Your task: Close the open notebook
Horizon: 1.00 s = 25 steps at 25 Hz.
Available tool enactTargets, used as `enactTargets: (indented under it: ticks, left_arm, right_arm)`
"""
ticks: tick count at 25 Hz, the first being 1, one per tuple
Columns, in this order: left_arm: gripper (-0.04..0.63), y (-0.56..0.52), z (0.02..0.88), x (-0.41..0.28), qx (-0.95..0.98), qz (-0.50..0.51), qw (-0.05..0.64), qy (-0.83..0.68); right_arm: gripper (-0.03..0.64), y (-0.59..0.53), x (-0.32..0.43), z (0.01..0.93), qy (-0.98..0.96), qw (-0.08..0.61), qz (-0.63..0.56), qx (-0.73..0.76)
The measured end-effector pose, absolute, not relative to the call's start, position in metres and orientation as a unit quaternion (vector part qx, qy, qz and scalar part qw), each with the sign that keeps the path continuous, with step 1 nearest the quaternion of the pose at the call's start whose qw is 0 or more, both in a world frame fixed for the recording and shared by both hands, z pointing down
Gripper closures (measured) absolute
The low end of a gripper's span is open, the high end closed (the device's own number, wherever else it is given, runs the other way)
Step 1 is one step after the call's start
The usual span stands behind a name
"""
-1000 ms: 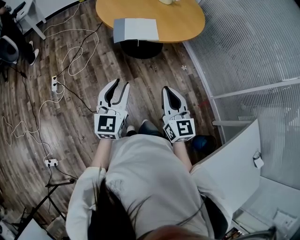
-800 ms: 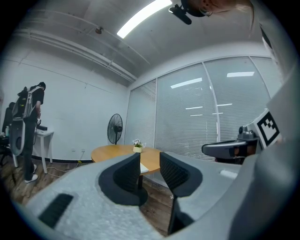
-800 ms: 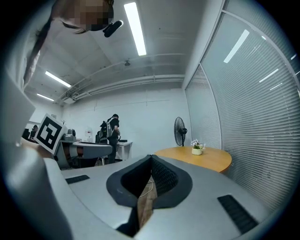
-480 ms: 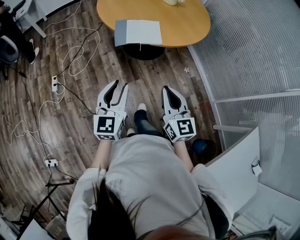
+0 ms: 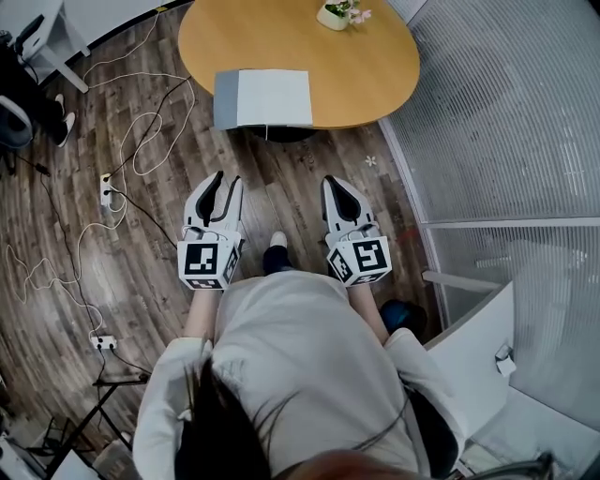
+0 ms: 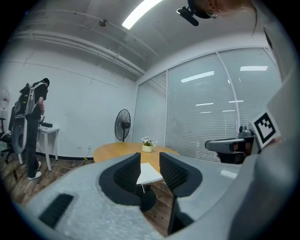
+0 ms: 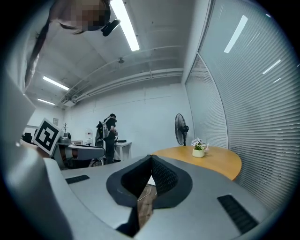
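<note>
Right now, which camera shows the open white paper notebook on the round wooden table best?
The head view: it shows the whole open white paper notebook from above, at the edge of the round wooden table. The left gripper view catches only a white corner between its jaws; the right gripper view, almost nothing.

Seemingly open floor [image 5: 292, 176] ahead, up to table [image 5: 375, 66]

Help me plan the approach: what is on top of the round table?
An open notebook at the near edge, a small flower pot farther back. The tabletop beneath the notebook is covered.
</note>
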State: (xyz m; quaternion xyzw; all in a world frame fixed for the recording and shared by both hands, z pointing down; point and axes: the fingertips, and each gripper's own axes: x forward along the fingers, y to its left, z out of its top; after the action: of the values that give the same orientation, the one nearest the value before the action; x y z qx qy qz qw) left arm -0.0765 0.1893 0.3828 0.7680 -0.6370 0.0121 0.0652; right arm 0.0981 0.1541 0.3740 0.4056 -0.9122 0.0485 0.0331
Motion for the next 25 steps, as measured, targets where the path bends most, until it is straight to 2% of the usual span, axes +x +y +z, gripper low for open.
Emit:
enactTargets:
  ticks: [14, 25]
  left_arm:
    - [0.459, 0.126, 0.4, -0.07, 0.752, 0.029, 0.082, -0.653]
    - [0.459, 0.073, 0.402, -0.091, 0.76, 0.037, 0.078, -0.644]
  right_arm:
    - [0.616, 0.087, 0.121, 0.393, -0.909, 0.037, 0.077, 0.408]
    - [0.616, 0.043, 0.105, 0.405, -0.899, 0.043, 0.097, 0.424]
